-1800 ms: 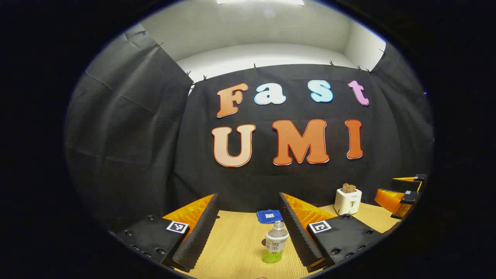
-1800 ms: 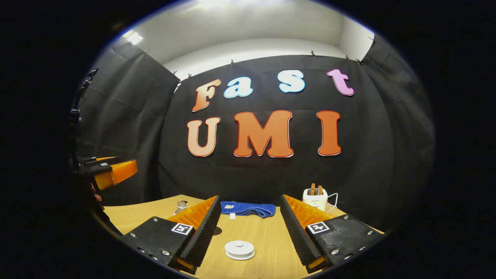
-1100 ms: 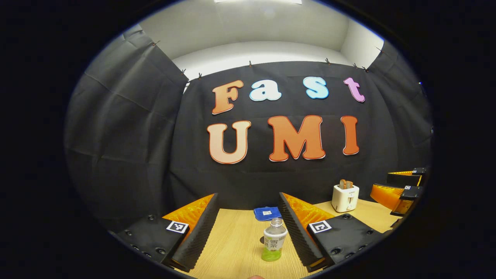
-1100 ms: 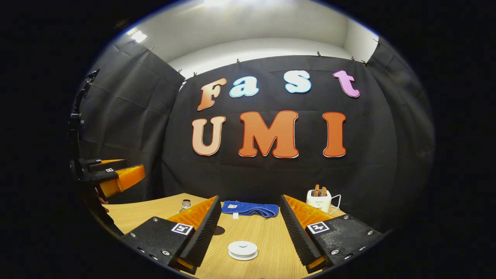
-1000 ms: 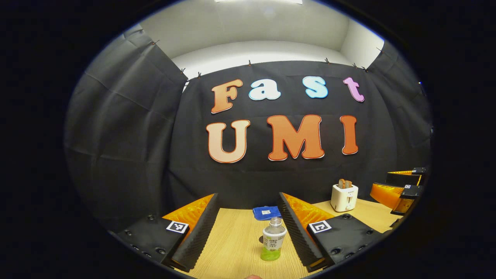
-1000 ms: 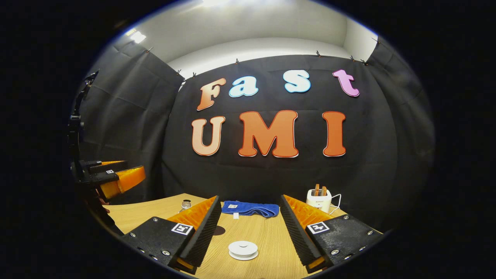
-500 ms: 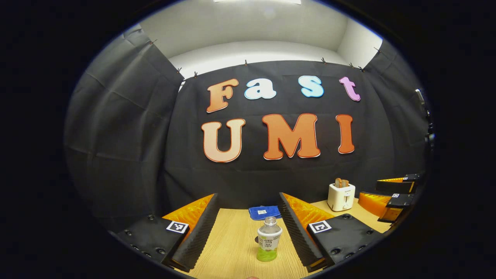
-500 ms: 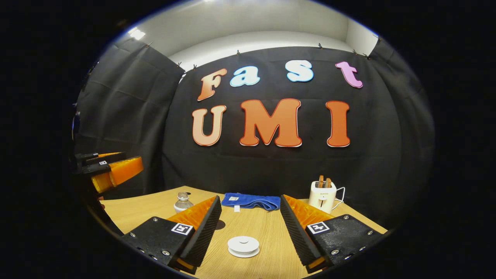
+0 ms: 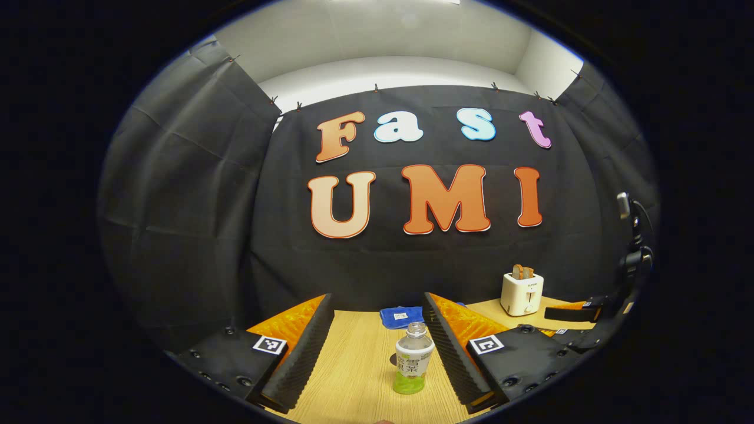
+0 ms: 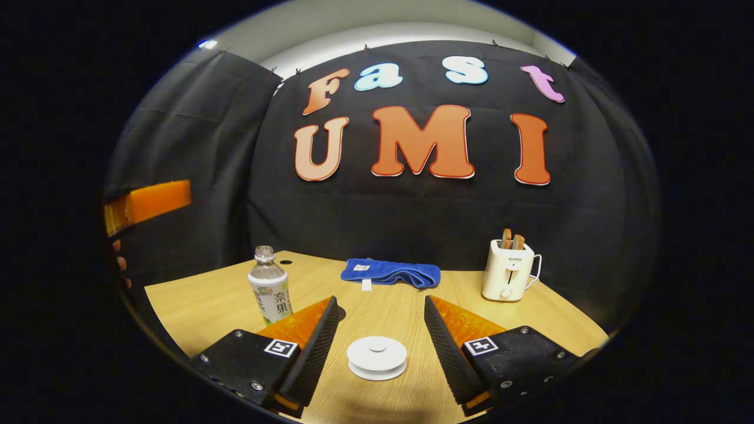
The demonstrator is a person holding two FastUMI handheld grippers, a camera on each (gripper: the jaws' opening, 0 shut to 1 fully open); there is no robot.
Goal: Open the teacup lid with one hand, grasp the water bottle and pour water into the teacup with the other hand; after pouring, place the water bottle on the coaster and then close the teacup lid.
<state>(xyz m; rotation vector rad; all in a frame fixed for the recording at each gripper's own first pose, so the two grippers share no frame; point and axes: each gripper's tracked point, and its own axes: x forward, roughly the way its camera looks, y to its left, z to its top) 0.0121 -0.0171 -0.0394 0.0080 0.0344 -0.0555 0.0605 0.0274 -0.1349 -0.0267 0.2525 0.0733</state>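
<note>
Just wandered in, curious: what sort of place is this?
Probably a staged recording booth, not a real kitchen: black cloth walls surround a light wooden table set with a white toaster and folded blue towel.

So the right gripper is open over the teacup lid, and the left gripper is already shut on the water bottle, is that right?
Not quite. The left gripper is open, not shut on the water bottle: in the left gripper view the bottle stands on the table between spread fingers, near one of them. The rest holds: in the right gripper view the right gripper is open, with the teacup lid between its fingers.
</note>
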